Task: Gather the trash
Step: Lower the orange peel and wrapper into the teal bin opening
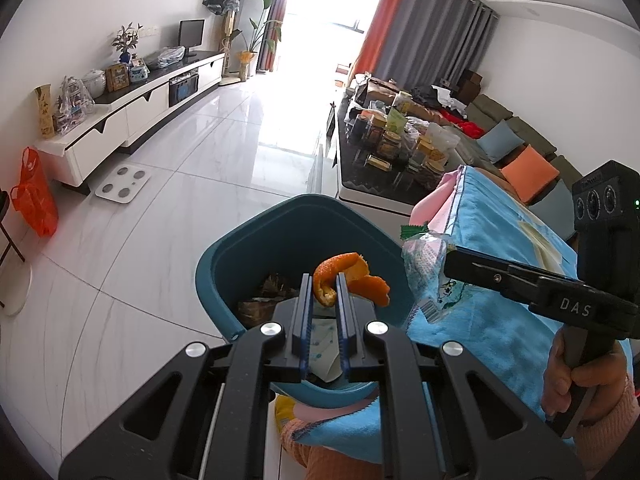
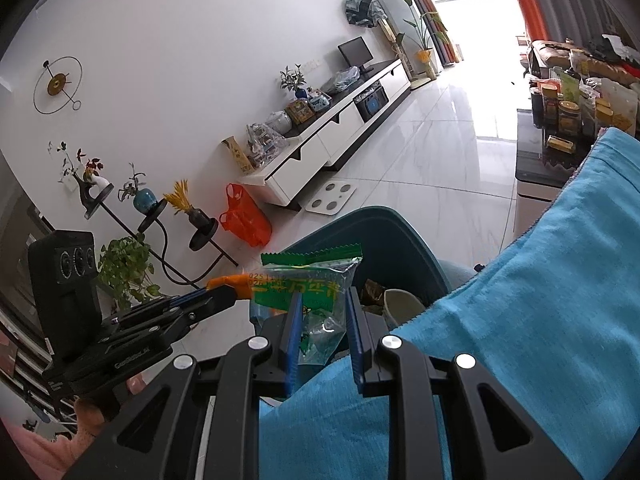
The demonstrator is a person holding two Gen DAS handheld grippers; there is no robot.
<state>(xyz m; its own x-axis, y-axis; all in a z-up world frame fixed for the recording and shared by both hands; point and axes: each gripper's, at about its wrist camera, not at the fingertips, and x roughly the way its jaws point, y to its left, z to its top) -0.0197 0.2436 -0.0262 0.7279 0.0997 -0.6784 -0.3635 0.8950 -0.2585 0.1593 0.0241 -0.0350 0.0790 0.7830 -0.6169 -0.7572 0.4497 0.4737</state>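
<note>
My left gripper (image 1: 324, 294) is shut on a curled orange peel (image 1: 352, 276) and holds it above the open teal trash bin (image 1: 240, 248). The bin holds paper and dark scraps. My right gripper (image 2: 322, 300) is shut on a clear plastic snack wrapper with a green top (image 2: 312, 280), held at the bin's rim (image 2: 400, 232). In the left wrist view the right gripper (image 1: 448, 264) comes in from the right with the wrapper (image 1: 424, 264). In the right wrist view the left gripper (image 2: 224, 294) shows at the left with the peel (image 2: 230, 280).
A blue towel (image 1: 500, 240) covers the surface beside the bin, with a pale paper scrap (image 1: 540, 240) on it. A dark coffee table crowded with jars (image 1: 396, 140) stands beyond. An orange plastic bag (image 2: 244, 220), a white scale (image 1: 122, 182) and a TV cabinet (image 1: 132, 112) line the far wall.
</note>
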